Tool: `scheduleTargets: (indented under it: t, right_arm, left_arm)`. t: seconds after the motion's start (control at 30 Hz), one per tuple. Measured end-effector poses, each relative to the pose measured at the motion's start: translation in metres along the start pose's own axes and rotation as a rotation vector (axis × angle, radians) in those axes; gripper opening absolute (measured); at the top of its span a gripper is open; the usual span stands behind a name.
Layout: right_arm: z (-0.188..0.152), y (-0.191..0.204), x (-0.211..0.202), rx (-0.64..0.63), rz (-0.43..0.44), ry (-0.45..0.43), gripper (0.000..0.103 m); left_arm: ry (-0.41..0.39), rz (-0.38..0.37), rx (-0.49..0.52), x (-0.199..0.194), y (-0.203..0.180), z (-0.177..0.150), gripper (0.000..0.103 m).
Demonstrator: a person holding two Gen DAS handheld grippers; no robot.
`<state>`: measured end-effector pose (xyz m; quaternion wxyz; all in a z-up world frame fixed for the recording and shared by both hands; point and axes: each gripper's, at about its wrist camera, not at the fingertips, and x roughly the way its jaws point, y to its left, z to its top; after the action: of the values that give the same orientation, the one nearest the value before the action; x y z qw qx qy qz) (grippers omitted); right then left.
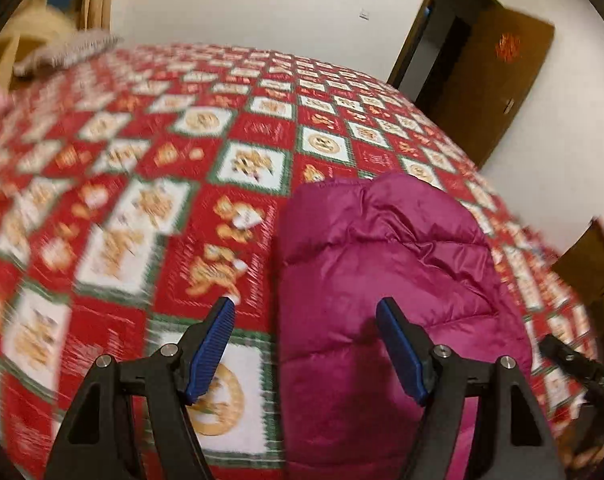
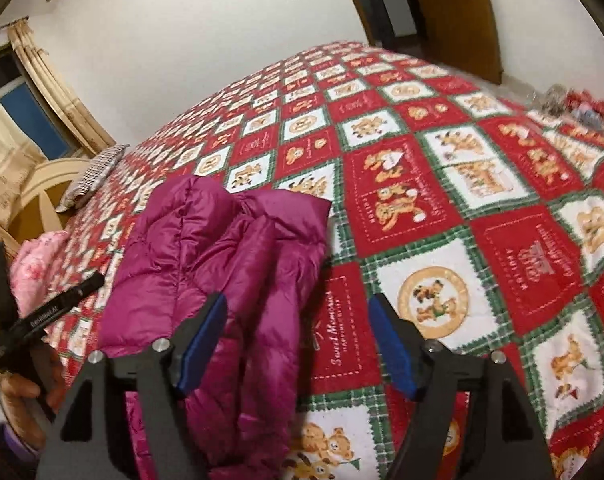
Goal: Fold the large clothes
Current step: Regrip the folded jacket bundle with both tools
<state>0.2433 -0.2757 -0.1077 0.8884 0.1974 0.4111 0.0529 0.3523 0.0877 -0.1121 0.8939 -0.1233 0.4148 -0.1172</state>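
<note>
A magenta puffer jacket (image 1: 386, 280) lies folded into a long bundle on the bed; it also shows in the right wrist view (image 2: 221, 264). My left gripper (image 1: 308, 306) is open and empty, held above the jacket's left edge near its close end. My right gripper (image 2: 297, 302) is open and empty, above the jacket's right edge. The right gripper's black body shows at the right edge of the left wrist view (image 1: 578, 364); the left gripper's body shows at the left of the right wrist view (image 2: 41, 316).
The bed carries a red, white and green teddy-bear quilt (image 1: 161, 168), also in the right wrist view (image 2: 482, 208). A striped pillow (image 2: 95, 176) and pink cloth (image 2: 37, 264) lie at its far left. A brown door (image 1: 490, 80) stands open beyond the bed.
</note>
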Motion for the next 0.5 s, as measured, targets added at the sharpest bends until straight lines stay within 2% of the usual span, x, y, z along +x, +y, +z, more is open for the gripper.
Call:
scheduleTargets:
  t: [0.07,0.2,0.27,0.37,0.5]
  right_arm:
    - [0.004,0.001,0.014,0.010,0.048,0.025,0.080]
    - [0.006,0.009,0.048,-0.033,0.064,0.085,0.081]
    - [0.005,0.009,0.062,-0.036,0.102,0.111,0.081]
    - [0.004,0.010,0.075,-0.039,0.165,0.131,0.083]
    - [0.002,0.022,0.083,-0.103,0.218,0.147,0.084]
  left_arm:
    - [0.011,-0.053,-0.015,0.007,-0.003,-0.004,0.074]
    - [0.028,-0.148,-0.042,0.018,-0.005,-0.008,0.074]
    - [0.020,-0.170,-0.042,0.020,-0.005,-0.009,0.079]
    - [0.017,-0.241,-0.045,0.022,-0.003,-0.012,0.083]
    - [0.018,-0.330,-0.043,0.025,-0.001,-0.012,0.089]
